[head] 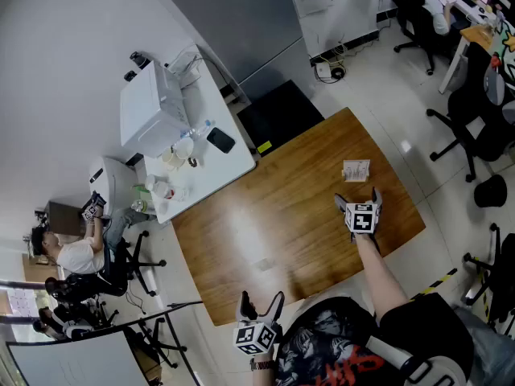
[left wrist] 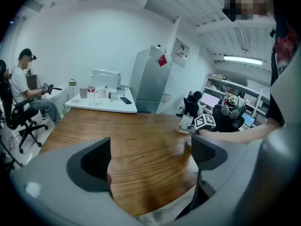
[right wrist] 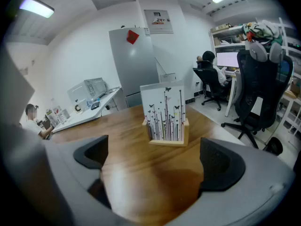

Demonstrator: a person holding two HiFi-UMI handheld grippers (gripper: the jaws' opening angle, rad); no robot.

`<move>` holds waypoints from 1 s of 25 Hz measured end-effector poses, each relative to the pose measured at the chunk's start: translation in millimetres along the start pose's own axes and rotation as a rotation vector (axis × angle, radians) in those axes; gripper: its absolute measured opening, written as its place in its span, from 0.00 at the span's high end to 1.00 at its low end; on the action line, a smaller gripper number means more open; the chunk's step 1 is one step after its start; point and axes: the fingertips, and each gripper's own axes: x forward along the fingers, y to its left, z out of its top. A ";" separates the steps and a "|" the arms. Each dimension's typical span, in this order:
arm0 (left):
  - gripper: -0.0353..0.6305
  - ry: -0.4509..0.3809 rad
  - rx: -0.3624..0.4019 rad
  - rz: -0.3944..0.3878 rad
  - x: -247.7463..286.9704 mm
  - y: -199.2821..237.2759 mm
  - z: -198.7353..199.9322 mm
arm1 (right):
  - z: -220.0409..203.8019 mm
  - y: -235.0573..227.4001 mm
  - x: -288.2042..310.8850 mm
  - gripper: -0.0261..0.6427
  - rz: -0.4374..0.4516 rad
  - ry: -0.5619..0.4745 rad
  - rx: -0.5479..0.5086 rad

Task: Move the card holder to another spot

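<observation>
A small wooden card holder with a white card printed with black stems and butterflies stands upright on the brown table. In the head view the card holder is near the table's right side. My right gripper is open just short of it, jaws pointed at it, nothing between them. The right gripper view puts my right gripper a short way in front of the holder. My left gripper hangs open at the table's near edge, empty. From the left gripper view, my left gripper looks across the table at the holder.
A white side table with a printer, cups and a phone adjoins the brown table at the far left. Office chairs stand to the right. A seated person is at the left. A grey fridge stands behind.
</observation>
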 end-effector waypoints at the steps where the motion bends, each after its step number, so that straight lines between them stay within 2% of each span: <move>1: 0.16 -0.001 -0.004 0.007 5.2 -1.5 -1.1 | 5.3 -8.3 18.6 0.09 -0.010 0.010 0.006; 3: 0.15 -0.003 -0.012 0.022 13.6 -2.5 -2.1 | 18.2 -27.2 51.6 0.09 -0.052 0.025 -0.005; 6: 0.15 -0.003 -0.022 0.050 16.7 3.5 -0.8 | 25.6 -52.4 91.4 0.09 -0.124 0.075 -0.084; 8: 0.15 -0.004 -0.026 0.059 17.0 8.0 0.3 | 19.4 -55.3 107.6 0.10 -0.117 0.124 -0.135; 9: 0.16 -0.005 -0.028 0.057 18.2 10.1 0.6 | 16.6 -54.5 110.6 0.14 -0.106 0.137 -0.159; 11: 0.15 -0.007 -0.030 0.041 22.4 13.1 0.3 | 12.3 -48.1 104.8 0.14 -0.078 0.133 -0.200; 17: 0.16 -0.052 0.012 -0.065 37.3 7.7 18.4 | 28.9 -19.6 -1.4 0.15 -0.055 0.015 -0.262; 19: 0.16 -0.073 0.040 -0.099 41.6 6.7 31.9 | 31.8 -6.3 -47.1 0.15 -0.051 0.032 -0.256; 22: 0.15 -0.099 0.101 -0.117 43.9 9.5 58.1 | 36.4 30.7 -119.3 0.15 0.006 0.077 -0.228; 25: 0.15 -0.170 0.081 -0.168 48.3 2.0 94.0 | 58.0 46.9 -167.9 0.15 0.027 0.047 -0.280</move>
